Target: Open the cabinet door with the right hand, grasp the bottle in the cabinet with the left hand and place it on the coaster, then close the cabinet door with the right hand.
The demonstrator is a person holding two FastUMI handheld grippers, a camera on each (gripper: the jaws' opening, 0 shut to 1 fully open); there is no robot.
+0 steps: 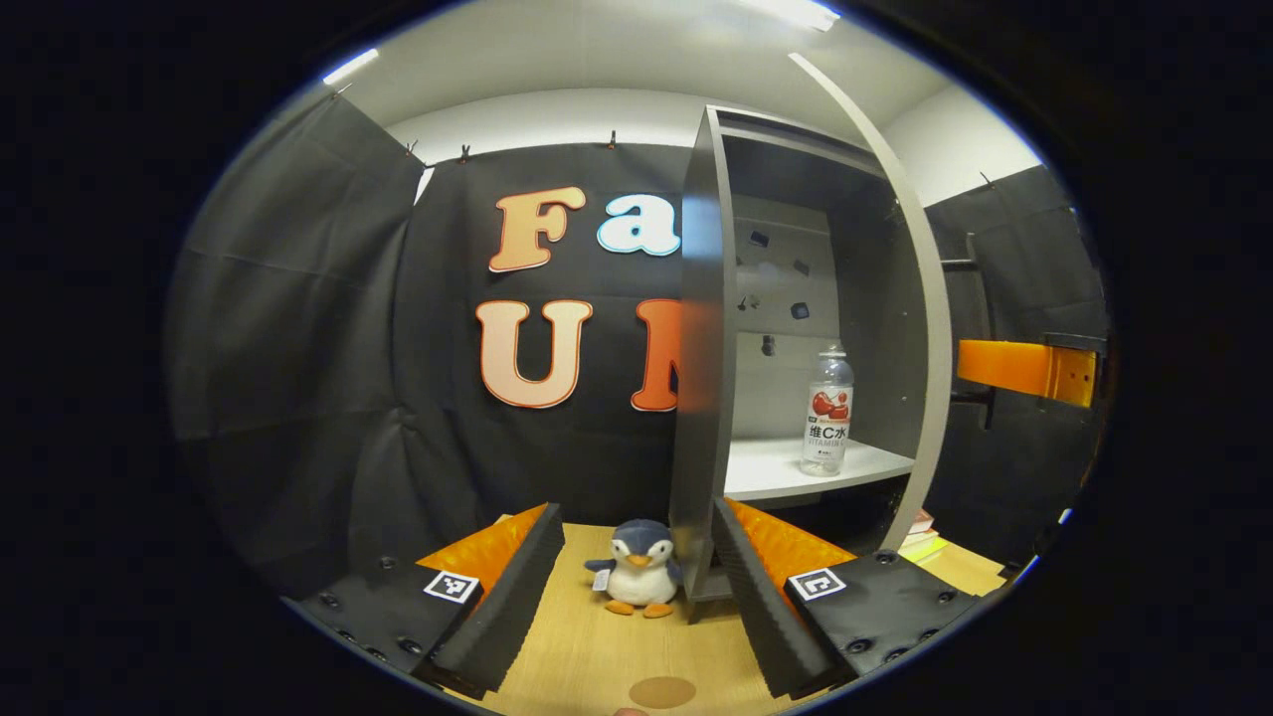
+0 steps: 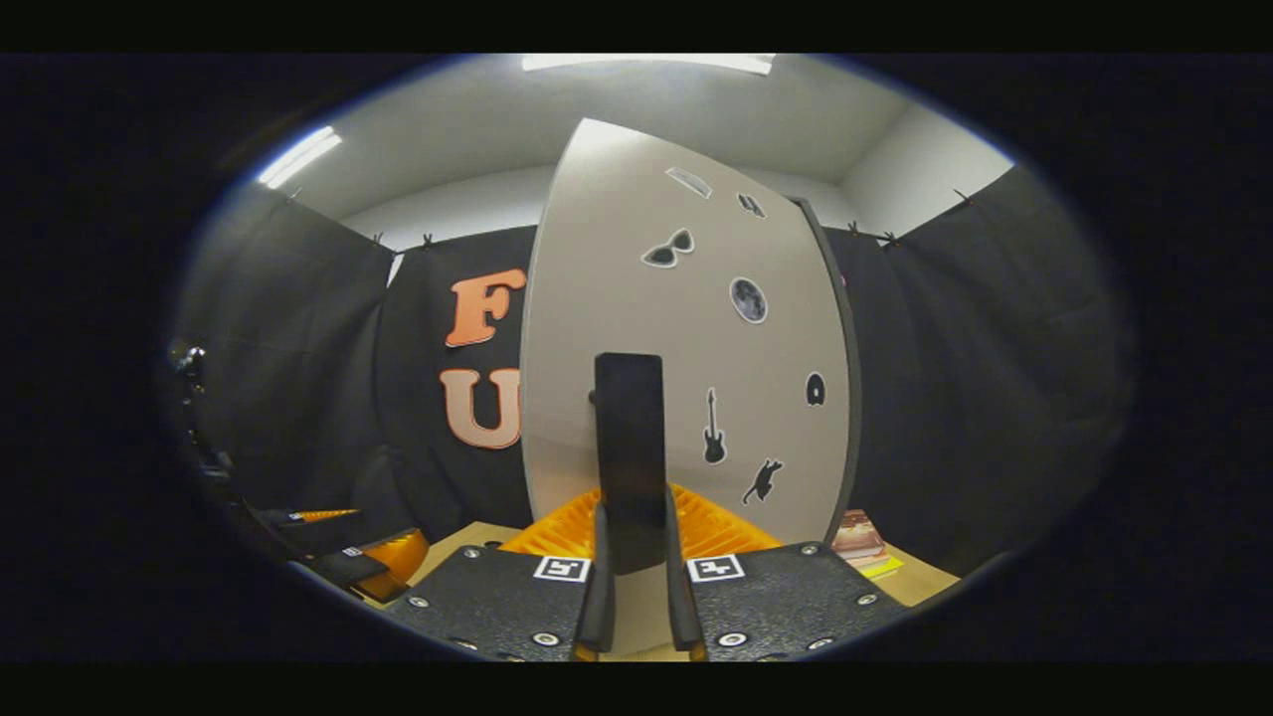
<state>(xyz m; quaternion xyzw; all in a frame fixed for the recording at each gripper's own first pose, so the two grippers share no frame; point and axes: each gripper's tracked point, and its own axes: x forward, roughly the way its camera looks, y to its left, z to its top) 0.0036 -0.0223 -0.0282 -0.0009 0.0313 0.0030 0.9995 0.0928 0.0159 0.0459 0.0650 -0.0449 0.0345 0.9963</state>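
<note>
The grey cabinet [image 1: 701, 328] stands with its door [image 1: 920, 298] swung wide. Inside, a clear bottle [image 1: 827, 410] with a red-and-white label stands upright on the white shelf [image 1: 766, 467]. My left gripper [image 1: 636, 517] is open and empty, low over the wooden table, short of the cabinet. A round brown coaster [image 1: 661, 691] lies on the table between and below its fingers. In the right gripper view my right gripper [image 2: 634, 517] is shut on the black door handle [image 2: 629, 438] of the sticker-covered door [image 2: 686, 348]. That gripper's orange body [image 1: 1024, 368] shows past the door's edge.
A plush penguin [image 1: 636, 577] sits on the table just left of the cabinet's front corner. A few books [image 2: 860, 537] lie at the cabinet's right foot. Black cloth walls close in the booth. The left gripper [image 2: 348, 557] shows at the lower left of the right gripper view.
</note>
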